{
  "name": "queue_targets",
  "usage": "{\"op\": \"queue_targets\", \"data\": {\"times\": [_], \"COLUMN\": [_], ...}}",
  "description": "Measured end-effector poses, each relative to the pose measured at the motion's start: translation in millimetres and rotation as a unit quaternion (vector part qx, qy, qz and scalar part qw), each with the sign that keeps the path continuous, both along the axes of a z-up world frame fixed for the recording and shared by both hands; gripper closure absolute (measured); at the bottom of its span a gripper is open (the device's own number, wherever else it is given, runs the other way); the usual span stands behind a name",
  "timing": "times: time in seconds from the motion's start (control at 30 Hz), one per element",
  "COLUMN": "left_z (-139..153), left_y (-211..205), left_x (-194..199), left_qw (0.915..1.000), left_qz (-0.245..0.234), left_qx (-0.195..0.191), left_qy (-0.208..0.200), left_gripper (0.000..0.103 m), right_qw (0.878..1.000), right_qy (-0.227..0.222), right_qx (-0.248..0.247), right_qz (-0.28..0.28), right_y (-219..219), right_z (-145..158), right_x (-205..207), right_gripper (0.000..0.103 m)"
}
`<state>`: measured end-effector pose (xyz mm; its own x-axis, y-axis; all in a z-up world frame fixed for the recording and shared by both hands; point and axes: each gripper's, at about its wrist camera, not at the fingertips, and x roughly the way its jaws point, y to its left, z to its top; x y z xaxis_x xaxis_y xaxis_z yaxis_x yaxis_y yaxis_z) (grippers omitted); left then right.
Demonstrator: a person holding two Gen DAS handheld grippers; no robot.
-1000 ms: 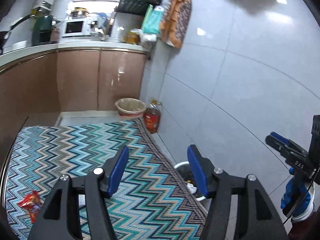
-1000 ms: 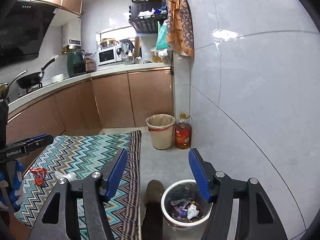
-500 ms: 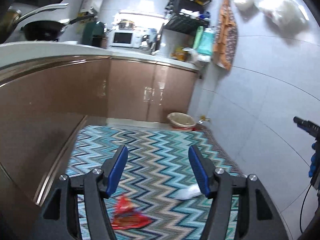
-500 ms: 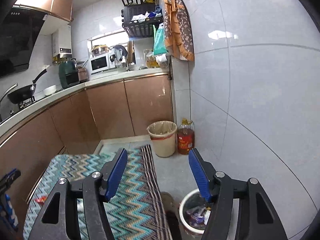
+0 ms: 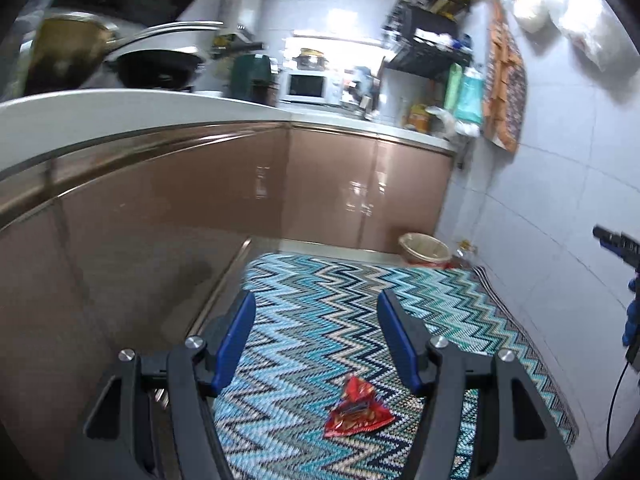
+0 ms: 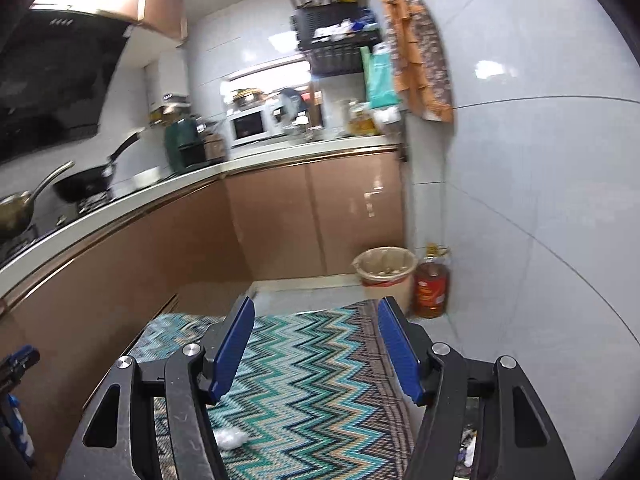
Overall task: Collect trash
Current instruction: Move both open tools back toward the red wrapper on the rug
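A red snack wrapper [image 5: 356, 410] lies on the zigzag rug [image 5: 340, 304], low between my left gripper's fingers. My left gripper [image 5: 314, 344] is open and empty above the rug. A crumpled white piece of trash [image 6: 230, 438] lies on the rug [image 6: 312, 364], just behind my right gripper's left finger. My right gripper [image 6: 316, 346] is open and empty. A sliver of a small bin holding trash [image 6: 466, 450] shows at the bottom right of the right wrist view, mostly hidden by the gripper.
Brown kitchen cabinets [image 5: 160, 216] run along the left and back under a white counter. A beige lined bin [image 6: 385, 270] and an oil bottle [image 6: 431, 286] stand in the far corner by the tiled wall [image 6: 540, 200]. The other gripper shows at the edges [image 5: 624, 248].
My left gripper has swung left; the red wrapper now sits between its fingers. My right gripper has turned left over the rug, and the small bin has slipped to the bottom right edge.
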<state>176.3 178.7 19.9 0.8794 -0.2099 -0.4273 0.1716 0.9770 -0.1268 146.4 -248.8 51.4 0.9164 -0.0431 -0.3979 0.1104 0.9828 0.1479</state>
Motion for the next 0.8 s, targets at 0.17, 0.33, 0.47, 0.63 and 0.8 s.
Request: {"op": "queue_targets", "data": {"times": [0.17,0.33,0.47,0.63,0.8], "left_z": [4,11,19,30,33], "left_y": [14,16,10,-7,-29], "left_x": [-39,-61,-74,-84,-87], "left_qw": [0.9988,0.9981,0.9978,0.998,0.999], "left_qz": [0.047,0.061,0.067,0.062,0.042], "left_qx": [-0.009,-0.008,-0.002,0.002,0.012], "left_qy": [-0.004,0.003,-0.002,-0.009,-0.01], "left_gripper": [0.042,0.042,0.042,0.042,0.042], "right_qw": [0.998,0.996,0.995,0.995,0.996], "right_qy": [-0.005,-0.023,-0.027,-0.035,-0.038], "right_qx": [-0.009,-0.023,-0.018,-0.006,0.003], "right_qz": [0.054,0.083,0.09,0.09,0.077], "right_y": [15,23,20,5,-11], "right_z": [4,4,-3,-8,-12], "right_x": [-11,-33,-50,-66,-78], "right_gripper": [0.042,0.04,0.038,0.038,0.036]}}
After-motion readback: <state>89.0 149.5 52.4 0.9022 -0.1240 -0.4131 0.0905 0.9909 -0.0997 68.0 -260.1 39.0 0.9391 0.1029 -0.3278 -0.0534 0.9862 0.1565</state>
